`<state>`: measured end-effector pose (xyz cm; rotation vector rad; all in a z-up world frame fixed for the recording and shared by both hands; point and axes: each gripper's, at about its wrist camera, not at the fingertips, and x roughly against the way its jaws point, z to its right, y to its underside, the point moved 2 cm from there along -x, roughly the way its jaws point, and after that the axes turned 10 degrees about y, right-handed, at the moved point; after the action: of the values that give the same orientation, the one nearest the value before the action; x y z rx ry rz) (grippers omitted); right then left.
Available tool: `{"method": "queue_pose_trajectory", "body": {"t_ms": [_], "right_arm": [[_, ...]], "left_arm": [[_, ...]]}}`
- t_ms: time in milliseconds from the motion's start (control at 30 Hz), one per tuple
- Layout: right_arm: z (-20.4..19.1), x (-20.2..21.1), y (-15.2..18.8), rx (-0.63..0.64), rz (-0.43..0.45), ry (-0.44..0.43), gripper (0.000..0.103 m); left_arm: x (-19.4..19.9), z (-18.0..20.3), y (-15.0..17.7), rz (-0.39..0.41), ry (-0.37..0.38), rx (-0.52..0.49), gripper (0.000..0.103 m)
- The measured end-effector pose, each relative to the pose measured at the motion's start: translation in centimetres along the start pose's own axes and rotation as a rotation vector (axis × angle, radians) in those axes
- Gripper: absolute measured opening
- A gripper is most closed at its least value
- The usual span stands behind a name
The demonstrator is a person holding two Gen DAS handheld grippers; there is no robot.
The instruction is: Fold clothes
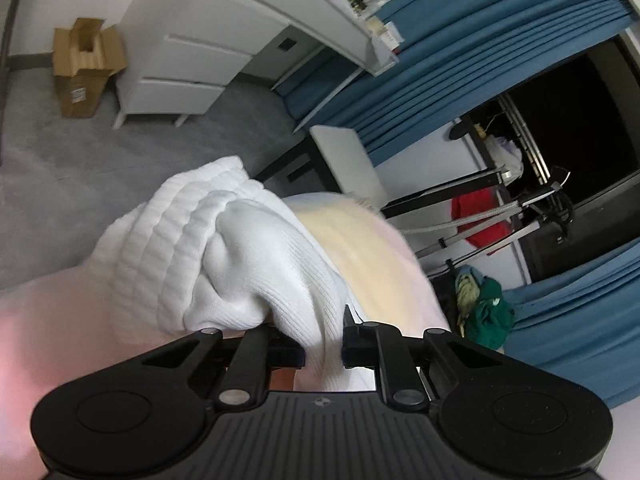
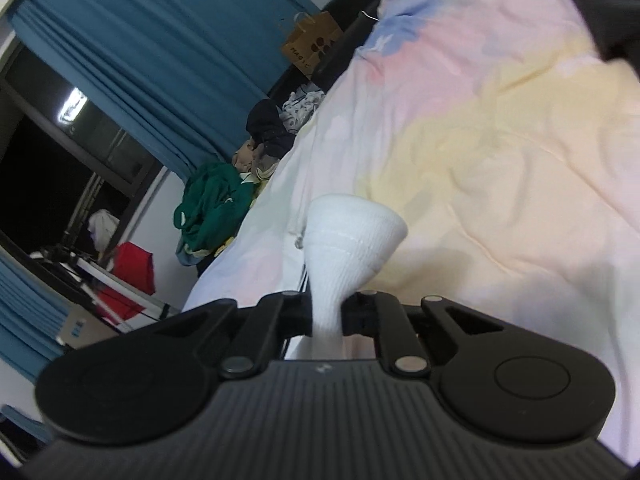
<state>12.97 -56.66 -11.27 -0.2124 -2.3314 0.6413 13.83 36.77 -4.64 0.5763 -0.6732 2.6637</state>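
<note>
Left wrist view: sits just behind black left gripper point(image 1: 323, 350), looks forward and down, tilted, very near white ribbed knit sock point(image 1: 224, 248). Right wrist view: same mounting behind black right gripper point(image 2: 326, 314), tilted, close over pastel patchwork bedcover point(image 2: 500, 152). Shared: bedcover, blue pleated curtains point(image 2: 132, 52), green garment heap point(image 1: 490, 310), red cloth point(image 2: 134, 266).

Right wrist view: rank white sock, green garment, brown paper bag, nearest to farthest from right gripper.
1. White ribbed sock, pinched in the right gripper.
2. Green garment, left, heaped beside the bed.
3. Brown paper bag, top centre, far end.
</note>
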Motion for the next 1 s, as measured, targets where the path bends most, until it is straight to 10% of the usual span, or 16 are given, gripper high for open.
{"method": "queue_pose_trajectory", "body": {"t_ms": [333,600,1000], "right_arm": [[6.3,1.3,2.6,-0.024,-0.08,0.099,0.011],[6.6,0.8,3.1,-0.004,-0.079,0.11,0.011],[7.5,0.6,2.9,-0.035,-0.079,0.071,0.011]], "left_arm": [[6.0,-6.0,2.9,-0.088,-0.046,-0.074,0.022],[6.7,-2.2,4.7,-0.168,-0.137,-0.272,0.056],[10.3,9.7,11.8,-0.08,-0.134,-0.707,0.073]]}}
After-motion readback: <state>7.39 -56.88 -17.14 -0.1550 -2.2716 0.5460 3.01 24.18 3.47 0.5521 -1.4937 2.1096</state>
